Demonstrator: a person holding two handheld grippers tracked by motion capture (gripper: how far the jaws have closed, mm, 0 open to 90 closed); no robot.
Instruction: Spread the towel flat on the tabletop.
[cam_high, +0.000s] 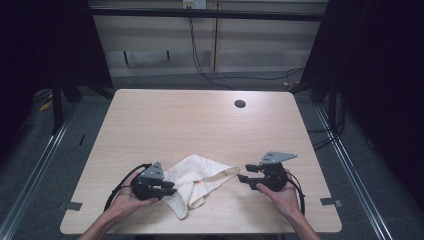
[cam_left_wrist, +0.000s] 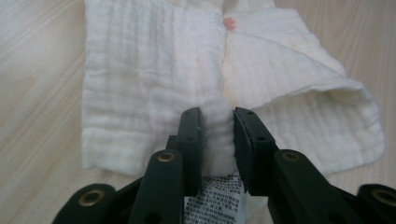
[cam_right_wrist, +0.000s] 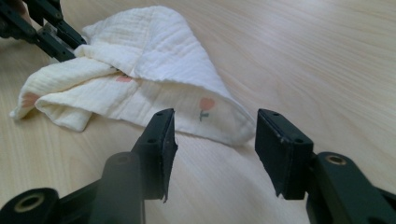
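Surface (cam_high: 200, 120): a pale wood-grain top with a round cable hole (cam_high: 240, 104) toward its far edge, taken here as the landmark. The work lies well on the near side of that hole, toward the person.

Cloth (cam_high: 197, 182): a cream, crinkled gauze square, loosely crumpled and part folded, lying flat on the surface nearer than the hole and a little to its left, between the two hands. Small pink printed motifs (cam_right_wrist: 205, 105) show on its underside where a corner is turned over. Judged light, limp and not fragile; it will sag and drape wherever it is unsupported, and the weave should give the pads good friction. A hemmed edge or corner is the best hold, since a pinch in the middle only gathers a bunch. A printed care label (cam_left_wrist: 215, 203) sits at the edge nearest the left tongs.

Left tongs (cam_left_wrist: 217, 140): at the cloth's left edge, on the near-left side of the hole, jaws narrow and pinching a raised ridge of fabric just above the label.

Right tongs (cam_right_wrist: 212, 149): near-right of the hole, jaws standing wide with nothing between them, aimed at the cloth's folded right corner (cam_high: 234, 171) and just short of it.
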